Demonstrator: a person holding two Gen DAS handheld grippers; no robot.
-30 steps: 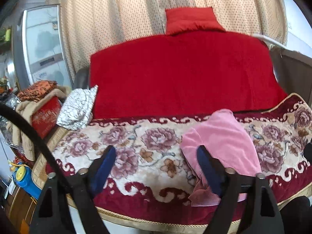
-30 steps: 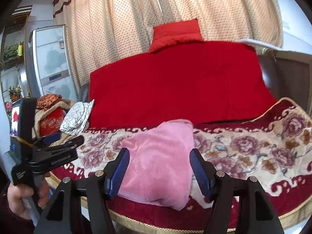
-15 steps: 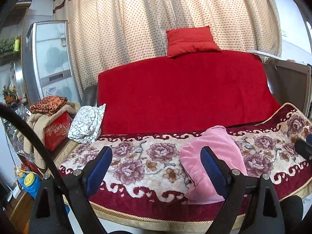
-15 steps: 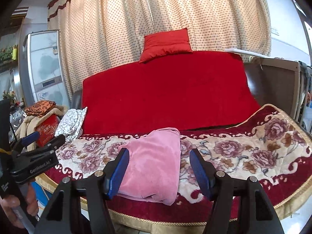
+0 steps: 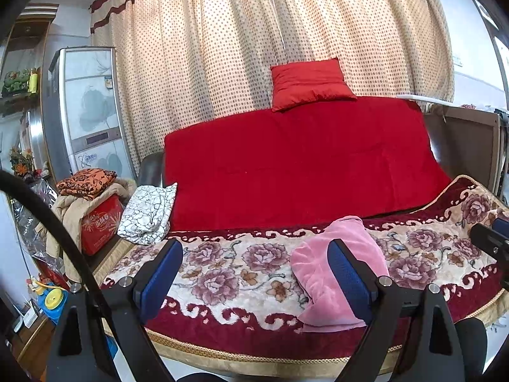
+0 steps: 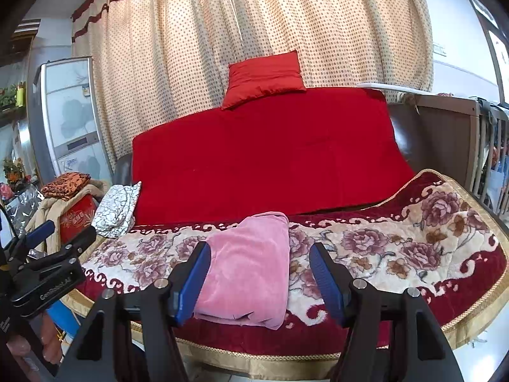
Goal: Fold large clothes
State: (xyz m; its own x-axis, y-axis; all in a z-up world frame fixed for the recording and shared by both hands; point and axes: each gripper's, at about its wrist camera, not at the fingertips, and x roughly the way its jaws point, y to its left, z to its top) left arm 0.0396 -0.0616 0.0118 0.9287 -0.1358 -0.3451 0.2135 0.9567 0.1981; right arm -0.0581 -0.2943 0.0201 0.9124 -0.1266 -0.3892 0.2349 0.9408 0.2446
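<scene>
A folded pink garment lies on the floral sofa blanket, near the front edge; it also shows in the right wrist view. My left gripper is open and empty, held back from the sofa, with the garment behind its right finger. My right gripper is open and empty, in front of the garment and apart from it. The left gripper also shows at the left edge of the right wrist view.
A red throw covers the sofa back, with a red cushion on top. A white patterned cloth lies on the left armrest. Piled clothes and a red box stand left of the sofa. A wooden crib stands at right.
Both grippers have pulled back and up from the sofa. The pink garment looks smaller and lies still. Both grippers stayed open.
</scene>
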